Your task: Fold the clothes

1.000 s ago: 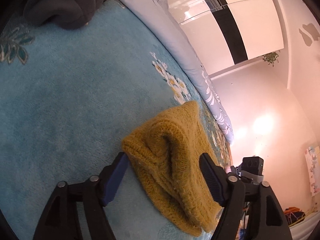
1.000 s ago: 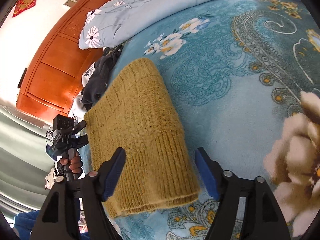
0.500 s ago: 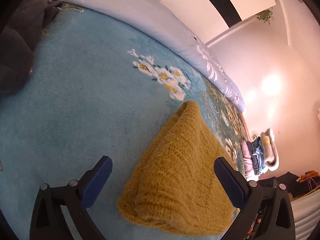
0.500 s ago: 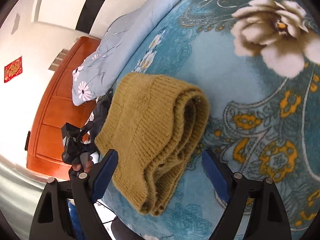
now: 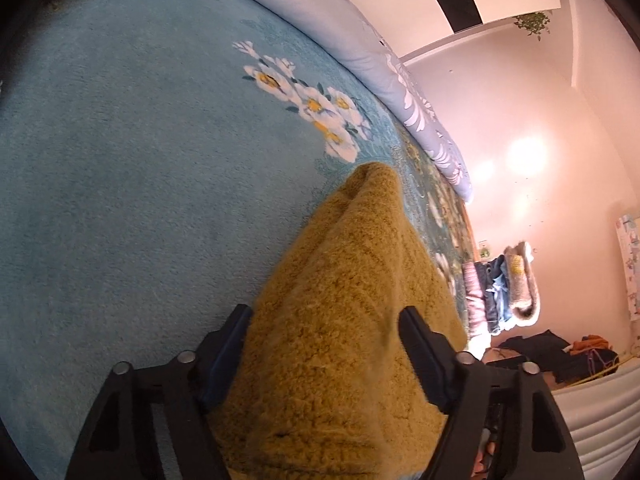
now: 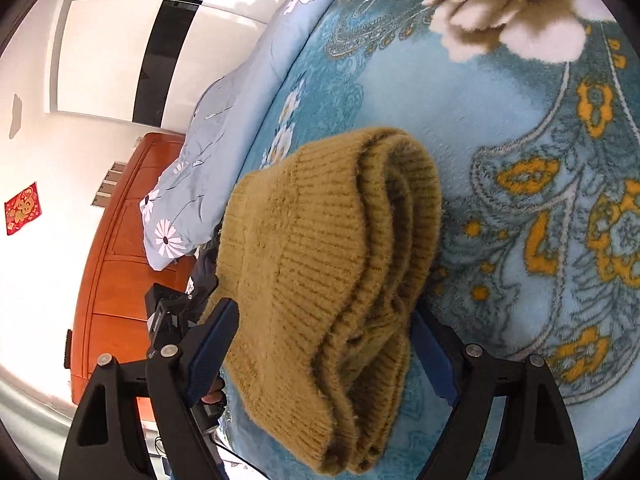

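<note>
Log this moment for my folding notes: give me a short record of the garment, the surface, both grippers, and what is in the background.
garment: mustard knit sweater, folded into stacked layers
surface: blue floral blanket; sweater lies on it
left gripper: jaws closing, sweater between them
right gripper: jaws closing around the sweater's layered end
bedding: pale blue quilt along the blanket's far edge
background: pile of clothes by the pink wall; wooden headboard
</note>
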Available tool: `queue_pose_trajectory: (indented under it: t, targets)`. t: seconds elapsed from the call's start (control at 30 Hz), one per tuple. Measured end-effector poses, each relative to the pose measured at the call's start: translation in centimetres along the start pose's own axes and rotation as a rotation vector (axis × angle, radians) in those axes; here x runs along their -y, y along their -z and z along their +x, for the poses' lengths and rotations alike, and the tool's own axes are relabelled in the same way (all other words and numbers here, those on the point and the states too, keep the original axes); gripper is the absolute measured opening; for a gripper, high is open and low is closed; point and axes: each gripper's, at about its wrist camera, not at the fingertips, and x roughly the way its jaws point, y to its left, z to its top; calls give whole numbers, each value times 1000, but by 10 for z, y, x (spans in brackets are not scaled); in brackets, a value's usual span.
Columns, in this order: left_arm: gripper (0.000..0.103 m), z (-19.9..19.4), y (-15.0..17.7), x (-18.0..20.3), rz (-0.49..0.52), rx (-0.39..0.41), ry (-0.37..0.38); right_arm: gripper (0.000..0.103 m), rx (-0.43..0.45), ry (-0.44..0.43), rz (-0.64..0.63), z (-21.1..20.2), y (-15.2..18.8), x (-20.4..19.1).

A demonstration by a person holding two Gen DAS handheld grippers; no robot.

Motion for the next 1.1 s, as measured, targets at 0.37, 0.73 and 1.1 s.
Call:
queue_pose_trajectory:
  t: [0.37, 0.73, 1.1]
  targets:
    - [33, -32, 40, 30, -14, 138, 11, 37, -88, -65, -105, -12, -41, -16]
    - [33, -34, 116, 29, -91, 205, -4, 37, -261, 44, -278, -4, -72, -16]
    - [60, -29, 114, 1, -208, 191, 59, 47, -228, 47, -247, -8, -69, -2]
